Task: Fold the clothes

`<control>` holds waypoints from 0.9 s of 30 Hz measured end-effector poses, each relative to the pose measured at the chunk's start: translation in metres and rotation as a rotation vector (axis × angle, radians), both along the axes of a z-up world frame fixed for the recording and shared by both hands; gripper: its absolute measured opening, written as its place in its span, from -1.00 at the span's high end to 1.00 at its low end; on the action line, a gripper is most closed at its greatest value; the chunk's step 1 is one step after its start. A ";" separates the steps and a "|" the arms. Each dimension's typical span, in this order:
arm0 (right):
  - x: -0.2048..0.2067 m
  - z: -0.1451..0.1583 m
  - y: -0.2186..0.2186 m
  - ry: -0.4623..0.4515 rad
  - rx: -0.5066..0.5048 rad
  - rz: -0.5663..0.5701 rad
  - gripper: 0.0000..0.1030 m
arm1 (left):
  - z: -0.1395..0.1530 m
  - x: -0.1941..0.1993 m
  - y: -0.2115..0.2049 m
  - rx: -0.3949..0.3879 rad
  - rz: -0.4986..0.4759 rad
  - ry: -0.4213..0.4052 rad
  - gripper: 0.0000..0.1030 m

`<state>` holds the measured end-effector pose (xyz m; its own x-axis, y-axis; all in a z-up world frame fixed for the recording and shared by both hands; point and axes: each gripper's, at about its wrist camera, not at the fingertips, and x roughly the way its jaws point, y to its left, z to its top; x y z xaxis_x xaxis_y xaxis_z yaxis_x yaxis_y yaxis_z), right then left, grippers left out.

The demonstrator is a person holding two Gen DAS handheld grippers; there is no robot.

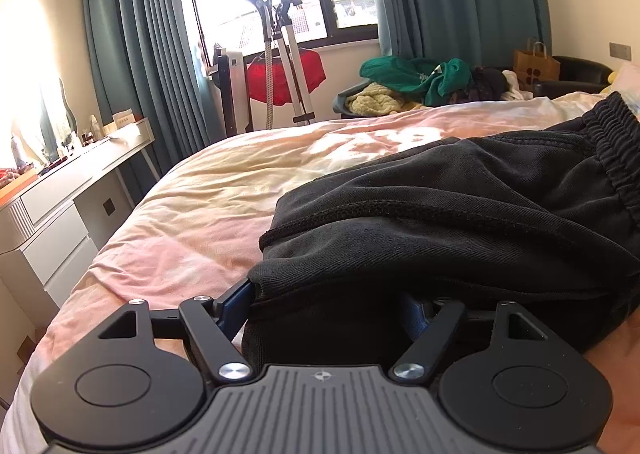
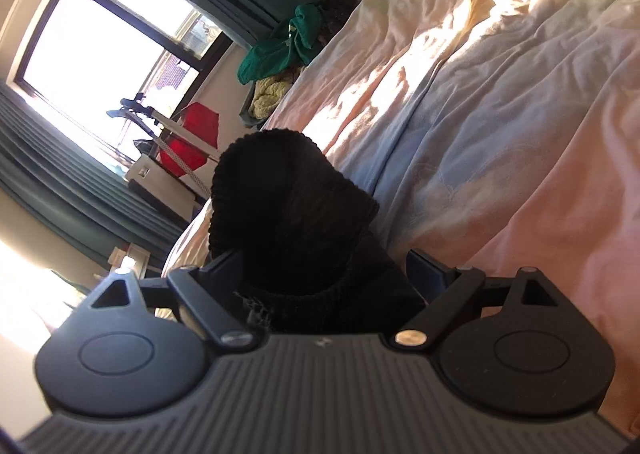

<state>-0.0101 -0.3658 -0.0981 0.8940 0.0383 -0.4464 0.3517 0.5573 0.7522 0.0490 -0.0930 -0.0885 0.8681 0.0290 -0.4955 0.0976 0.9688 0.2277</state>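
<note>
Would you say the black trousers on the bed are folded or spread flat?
Folded, loosely: the black trousers lie doubled in layers, bunched on the bed.

**Bed, sunlit, one dark garment on top**

Wide bed (image 1: 208,214), rumpled cover in pale pink, yellow and blue, sun streaking across. Lying on it, black sweatpants (image 1: 460,214), folded over, elastic waistband at the far end, ribbed cuff at the near end. Beyond the sweatpants, only bare wrinkled cover up to the bed's far edge.

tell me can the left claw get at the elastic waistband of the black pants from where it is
Probably yes: the left claw sits at the near edge of the black pants, and nothing lies between it and the waistband.
</note>
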 end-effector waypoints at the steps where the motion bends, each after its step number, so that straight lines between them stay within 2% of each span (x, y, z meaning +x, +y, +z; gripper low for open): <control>1: -0.001 0.001 0.000 -0.014 0.006 0.010 -0.77 | 0.000 0.000 0.000 -0.001 -0.002 -0.001 -0.48; 4: -0.003 0.004 0.003 -0.059 0.026 0.065 -0.78 | 0.001 -0.002 0.001 -0.006 -0.001 0.002 -0.49; 9: 0.026 -0.018 0.018 0.031 0.092 0.200 -0.76 | 0.000 -0.003 0.001 -0.004 0.000 -0.001 -0.51; 13: 0.033 -0.020 0.016 0.012 -0.001 0.130 -0.74 | 0.001 -0.003 0.006 -0.050 0.006 0.007 -0.51; 15: 0.040 -0.017 0.012 0.011 -0.050 0.126 -0.57 | 0.001 -0.005 0.008 -0.057 -0.008 -0.003 -0.48; 16: 0.044 -0.017 0.011 0.005 -0.060 0.142 -0.34 | 0.002 -0.006 0.009 -0.065 -0.015 -0.008 -0.43; 18: 0.049 -0.016 0.009 0.006 -0.079 0.153 -0.19 | 0.003 -0.010 0.010 -0.067 -0.030 -0.016 -0.30; 19: 0.051 -0.016 0.008 0.001 -0.086 0.156 -0.01 | 0.003 -0.011 0.011 -0.069 -0.037 -0.020 -0.20; 20: 0.052 -0.014 0.006 -0.006 -0.092 0.160 0.09 | 0.004 -0.013 0.011 -0.071 -0.045 -0.022 -0.06; 22: 0.052 -0.009 0.002 -0.043 -0.104 0.167 0.26 | 0.008 -0.017 0.015 -0.091 -0.058 -0.017 0.03; 25: 0.050 0.005 -0.006 -0.132 -0.134 0.174 0.32 | 0.013 -0.019 0.018 -0.118 -0.089 0.015 0.05; 27: 0.053 0.002 -0.011 -0.114 -0.134 0.186 0.31 | 0.013 -0.021 0.016 -0.093 -0.111 0.027 0.05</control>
